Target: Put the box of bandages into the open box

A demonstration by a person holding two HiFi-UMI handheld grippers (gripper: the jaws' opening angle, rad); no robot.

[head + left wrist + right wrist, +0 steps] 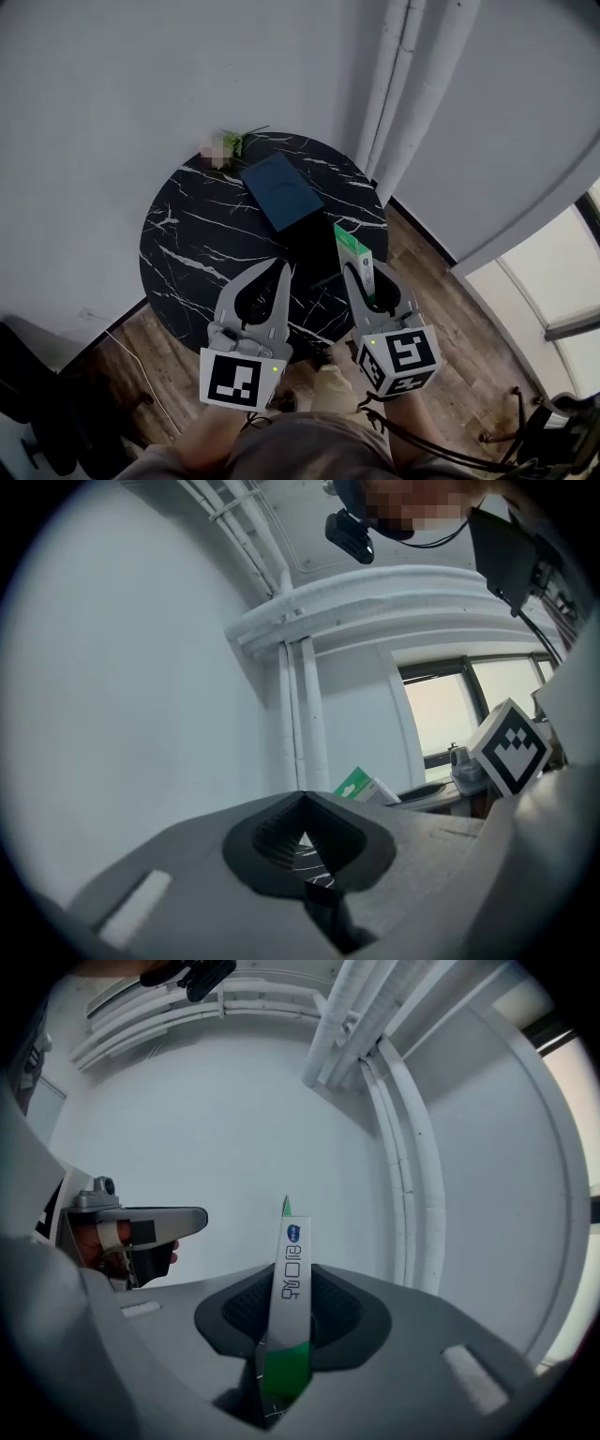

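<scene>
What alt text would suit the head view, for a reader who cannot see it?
The right tool holds a green and white bandage box over a round black marble table. The left tool is shut and empty beside it, and a dark blue box lies on the table.

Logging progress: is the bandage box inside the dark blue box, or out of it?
Out: the right gripper is shut on the bandage box, holding it well apart from the dark blue box.

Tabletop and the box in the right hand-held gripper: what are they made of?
Tabletop: black marble or marble-look laminate, smooth, white veining. Box of bandages: likely thin printed cardboard, with crisp folded edges and flat green-white faces.
</scene>
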